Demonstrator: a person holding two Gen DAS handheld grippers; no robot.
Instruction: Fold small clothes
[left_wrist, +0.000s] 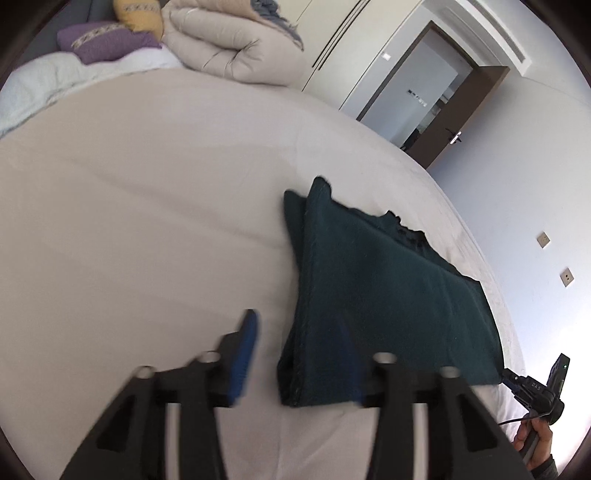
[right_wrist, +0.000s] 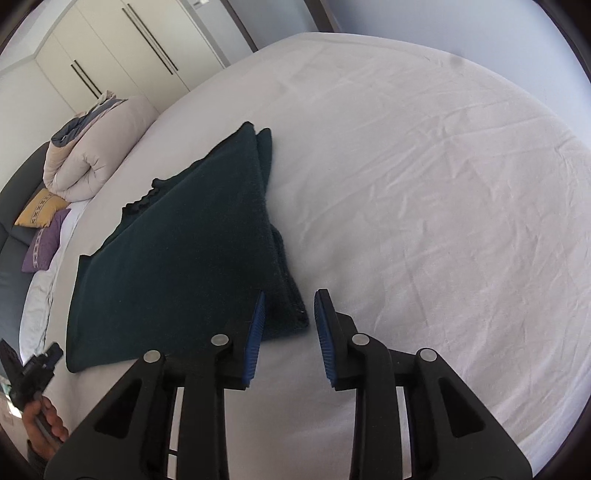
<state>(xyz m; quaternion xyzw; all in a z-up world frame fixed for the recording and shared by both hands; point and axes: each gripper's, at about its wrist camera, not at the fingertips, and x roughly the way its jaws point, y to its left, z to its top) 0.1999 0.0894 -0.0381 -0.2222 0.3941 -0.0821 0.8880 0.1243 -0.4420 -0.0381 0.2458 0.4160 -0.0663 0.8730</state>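
A: So where does the folded dark green knitted garment (right_wrist: 177, 254) lie against the jaws?

B: It rests flat on the pale bed sheet (right_wrist: 424, 177). The right gripper (right_wrist: 289, 341) has its jaws parted, blue pads clear of the cloth; the garment's near corner sits just in front of the gap, beside the left-hand pad, not pinched. The left gripper (left_wrist: 295, 363) has its jaws spread wide, and the garment's near end (left_wrist: 369, 295) lies between them, though its right-hand pad is blurred against the dark cloth, so I cannot tell if it touches.

A: Counts?

B: One garment, folded in layers with a second edge showing along one side. Two grippers, each in a hand (right_wrist: 44, 424). Two cushions by the headboard, one purple cushion (left_wrist: 107, 42) and one yellow cushion (left_wrist: 138, 16), plus one rolled beige duvet (left_wrist: 236, 40).

A: Which way does it run?

B: Its long axis stretches away from both grippers, narrowing to a far corner pointing toward the white wardrobe (right_wrist: 122, 48).
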